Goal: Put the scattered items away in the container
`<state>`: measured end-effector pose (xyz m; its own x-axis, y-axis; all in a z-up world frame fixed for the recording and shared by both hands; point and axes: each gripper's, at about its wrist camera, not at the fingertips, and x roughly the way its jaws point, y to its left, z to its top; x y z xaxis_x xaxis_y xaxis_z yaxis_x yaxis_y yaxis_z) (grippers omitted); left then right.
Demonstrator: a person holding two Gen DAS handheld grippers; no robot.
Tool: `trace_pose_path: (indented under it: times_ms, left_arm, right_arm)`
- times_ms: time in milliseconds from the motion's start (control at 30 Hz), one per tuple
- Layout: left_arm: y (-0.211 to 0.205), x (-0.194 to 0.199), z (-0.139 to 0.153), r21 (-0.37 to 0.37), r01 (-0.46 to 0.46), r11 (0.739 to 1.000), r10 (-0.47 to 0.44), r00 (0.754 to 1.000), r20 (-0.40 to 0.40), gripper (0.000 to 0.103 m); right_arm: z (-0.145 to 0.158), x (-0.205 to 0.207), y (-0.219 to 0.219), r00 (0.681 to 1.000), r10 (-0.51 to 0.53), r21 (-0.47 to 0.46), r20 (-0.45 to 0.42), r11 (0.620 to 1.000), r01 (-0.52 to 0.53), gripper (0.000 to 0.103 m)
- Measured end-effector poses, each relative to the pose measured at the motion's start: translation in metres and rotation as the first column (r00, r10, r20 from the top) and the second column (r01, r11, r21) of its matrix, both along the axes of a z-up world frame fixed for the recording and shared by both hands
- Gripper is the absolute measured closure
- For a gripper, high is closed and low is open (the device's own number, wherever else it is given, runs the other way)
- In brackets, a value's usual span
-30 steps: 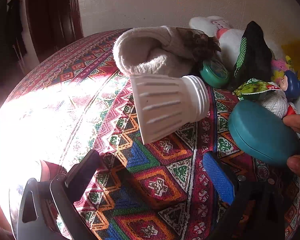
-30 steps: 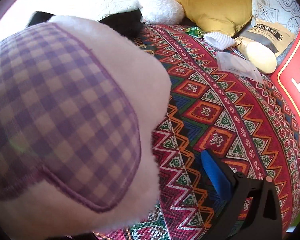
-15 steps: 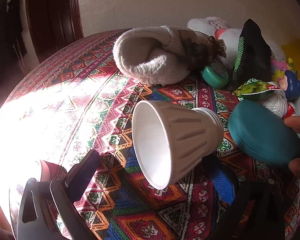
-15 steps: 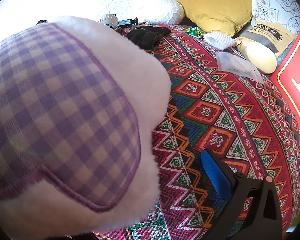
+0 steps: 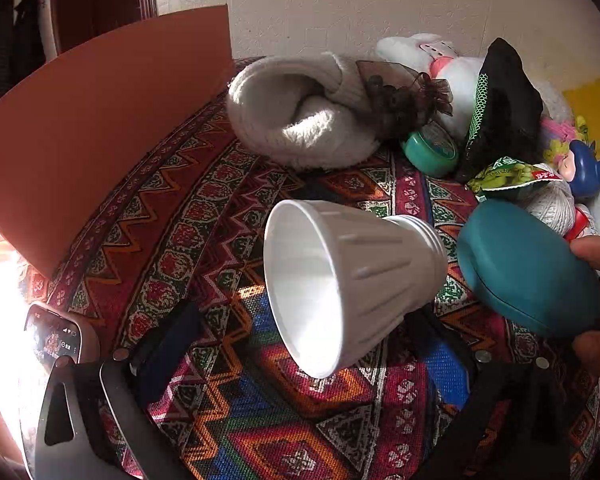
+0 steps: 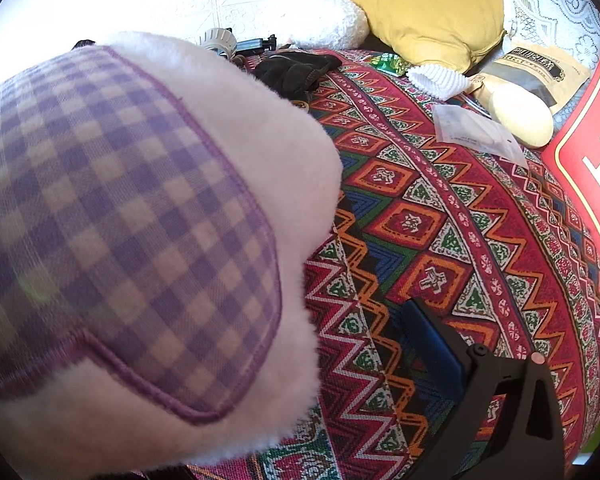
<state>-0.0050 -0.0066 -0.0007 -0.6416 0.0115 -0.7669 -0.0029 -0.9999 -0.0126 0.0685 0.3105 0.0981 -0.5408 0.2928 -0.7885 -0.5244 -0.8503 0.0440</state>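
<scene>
Left gripper point(image 5: 304, 344): fingers spread wide, dark left pad low left, blue right pad point(image 5: 446, 372) low right, nothing clamped. White ribbed plastic cup point(image 5: 352, 284) sits between and just ahead of the fingers, on its side, open mouth facing the camera and tilted left, threaded neck pointing right; contact with the right pad can't be confirmed, cup hides that spot. Just right of the cup, teal oval case point(image 5: 528, 268), held by a bare hand point(image 5: 598, 304) at the right edge. Farther out on the patterned woven cloth point(image 5: 204, 216): cream knitted hat point(image 5: 300, 116), small teal round tin point(image 5: 430, 148), black-green glove point(image 5: 500, 104), white plush toy point(image 5: 432, 56), green snack packet point(image 5: 508, 170), ball of white yarn point(image 5: 552, 206), blue figurine point(image 5: 582, 168). Orange-brown board point(image 5: 100, 128) stands at left.

Right gripper point(image 6: 260, 360): only the blue right pad point(image 6: 432, 344) shows; white plush with purple gingham patch point(image 6: 132, 232) fills the left side and covers the other finger, so grip can't be told. Beyond: black glove point(image 6: 296, 70), yellow cushion point(image 6: 432, 8), cream oval case point(image 6: 522, 118), clear plastic bag point(image 6: 476, 132), red box point(image 6: 588, 168) at right.
</scene>
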Motion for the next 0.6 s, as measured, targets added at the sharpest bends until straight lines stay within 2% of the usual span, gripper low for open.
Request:
trace_pose_path:
  times_ms: [600]
  left_arm:
    - [-0.001, -0.0002, 0.0006, 0.0, 0.0, 1.0, 0.0, 1.0, 0.0, 0.0]
  right_arm:
    - [0.0, 0.0001, 0.0, 1.0, 0.0, 0.0, 0.0, 1.0, 0.0, 0.001]
